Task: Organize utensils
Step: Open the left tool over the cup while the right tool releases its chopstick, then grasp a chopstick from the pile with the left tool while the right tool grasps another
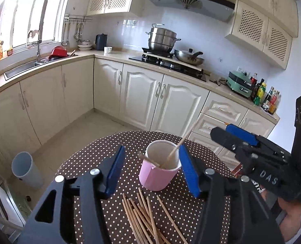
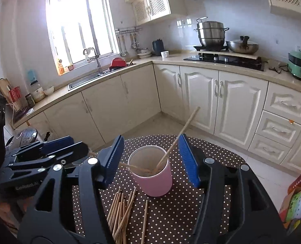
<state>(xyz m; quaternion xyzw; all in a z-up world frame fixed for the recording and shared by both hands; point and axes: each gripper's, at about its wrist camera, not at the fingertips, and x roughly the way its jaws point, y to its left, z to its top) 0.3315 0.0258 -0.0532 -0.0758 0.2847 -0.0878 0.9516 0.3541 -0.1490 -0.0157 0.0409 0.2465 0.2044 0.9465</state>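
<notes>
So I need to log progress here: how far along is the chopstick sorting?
Early. Two chopsticks already lean in the pink cup. Nothing is in hand: the left gripper and right gripper are both open around it. Left: the loose pile on the dotted table.

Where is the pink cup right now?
In both wrist views the pink cup stands upright on the polka-dot table, just beyond the loose chopsticks, two sticks inside.
</notes>
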